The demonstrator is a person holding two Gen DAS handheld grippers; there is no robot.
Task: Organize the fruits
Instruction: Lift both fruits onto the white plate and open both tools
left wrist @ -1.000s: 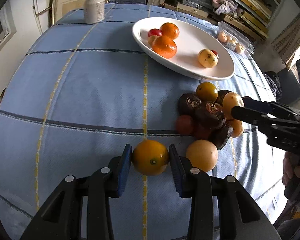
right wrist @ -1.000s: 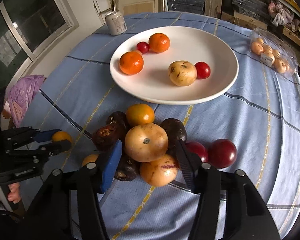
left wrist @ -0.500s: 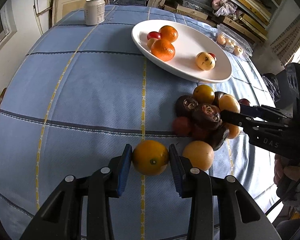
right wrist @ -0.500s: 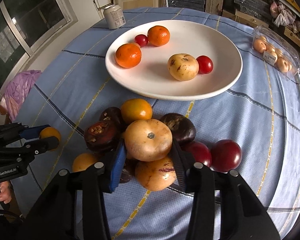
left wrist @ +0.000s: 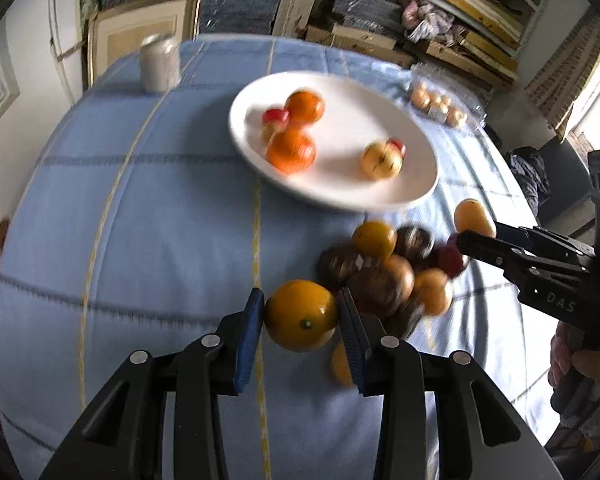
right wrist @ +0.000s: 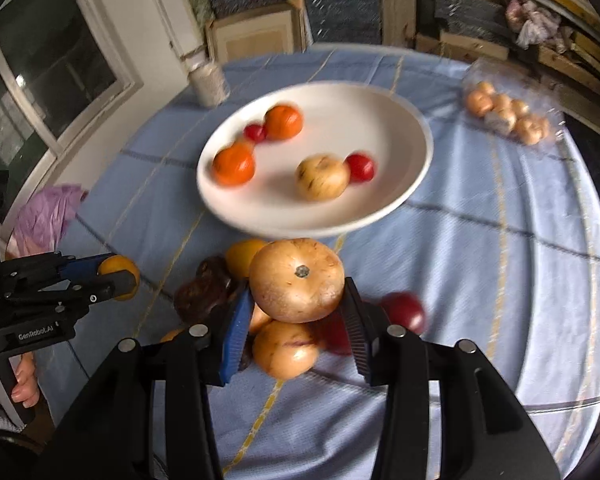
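A: Both jaws are squeezing fruit. The left gripper (left wrist: 300, 316) pinches a round yellow-orange fruit (left wrist: 301, 315).

B: And the right gripper (right wrist: 296, 308) holds a pale tan round fruit (right wrist: 297, 280) above the fruit pile (right wrist: 236, 292), near the white plate (right wrist: 404, 120).

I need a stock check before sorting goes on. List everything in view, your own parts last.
white plate: one, centre of the table.
fruits on the plate: five; two orange, two small red, one pale yellow speckled.
pile of loose fruits: count unclear through blur; dark brown, orange, red, beside the plate.
can: one, silver, far edge.
clear pack of small fruits: one, pale orange, far right.
tablecloth: one, blue checked.
left tongs: shut on a yellow-orange fruit.
right tongs: shut on a tan round fruit.
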